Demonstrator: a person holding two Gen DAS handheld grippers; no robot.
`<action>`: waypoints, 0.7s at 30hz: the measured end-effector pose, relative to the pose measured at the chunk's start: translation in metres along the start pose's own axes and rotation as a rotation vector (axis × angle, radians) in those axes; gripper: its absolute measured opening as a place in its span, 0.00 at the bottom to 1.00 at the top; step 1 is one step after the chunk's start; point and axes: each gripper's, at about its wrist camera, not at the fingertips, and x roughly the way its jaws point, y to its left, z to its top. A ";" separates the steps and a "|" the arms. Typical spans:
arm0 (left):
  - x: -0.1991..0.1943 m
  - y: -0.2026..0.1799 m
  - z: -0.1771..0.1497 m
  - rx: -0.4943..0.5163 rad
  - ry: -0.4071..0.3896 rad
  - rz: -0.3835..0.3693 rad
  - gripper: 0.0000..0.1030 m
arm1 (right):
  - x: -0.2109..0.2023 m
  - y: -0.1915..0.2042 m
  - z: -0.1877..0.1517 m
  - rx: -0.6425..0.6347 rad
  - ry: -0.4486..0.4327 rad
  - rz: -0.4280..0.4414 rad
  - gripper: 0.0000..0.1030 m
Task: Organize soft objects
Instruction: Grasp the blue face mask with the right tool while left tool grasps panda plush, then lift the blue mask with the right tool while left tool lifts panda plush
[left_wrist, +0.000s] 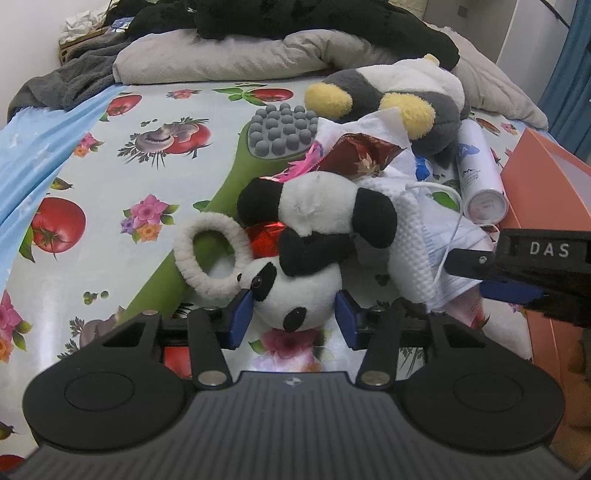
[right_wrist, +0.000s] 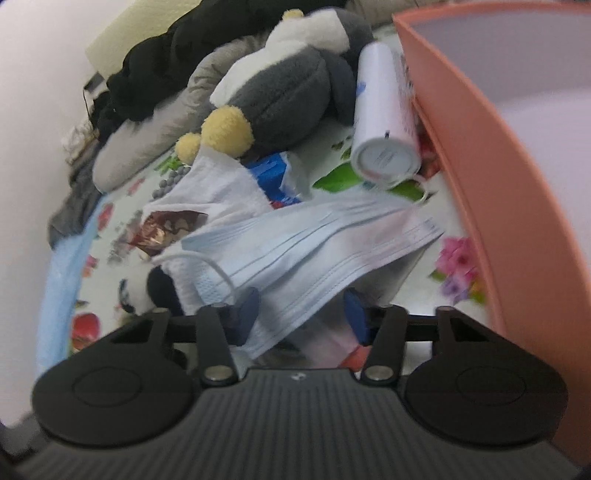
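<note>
A small panda plush (left_wrist: 314, 221) lies upside down on the flowered bedsheet (left_wrist: 110, 177), its head nearest me. My left gripper (left_wrist: 293, 314) has its blue pads (left_wrist: 238, 317) against both sides of that head and is shut on it. A pale blue face mask (right_wrist: 314, 243) lies crumpled across my right gripper (right_wrist: 301, 314). Its jaws stand apart, with the mask's folds between them and over the left pad, and no squeeze shows. That right gripper (left_wrist: 467, 275) also reaches in from the right of the left wrist view. Behind lies a grey penguin plush (left_wrist: 391, 96) (right_wrist: 280, 85).
A salmon box (left_wrist: 546, 192) (right_wrist: 498, 147) stands at the right, a white spray can (left_wrist: 480, 173) (right_wrist: 384, 122) beside it. A green massage brush (left_wrist: 229, 177), a white hair scrunchie (left_wrist: 210, 258), foil wrappers (left_wrist: 358, 155), a white cloth (left_wrist: 410, 236), pillows (left_wrist: 221, 55) and dark clothes crowd the bed.
</note>
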 end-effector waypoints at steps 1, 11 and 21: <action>-0.001 0.001 0.000 -0.003 -0.001 -0.002 0.53 | 0.002 -0.001 0.000 0.018 0.008 0.023 0.30; -0.024 0.007 -0.003 -0.062 -0.032 -0.029 0.50 | -0.016 0.001 0.008 0.006 -0.027 0.055 0.04; -0.066 0.011 -0.021 -0.111 -0.062 -0.061 0.46 | -0.063 0.017 0.000 -0.130 -0.085 0.054 0.03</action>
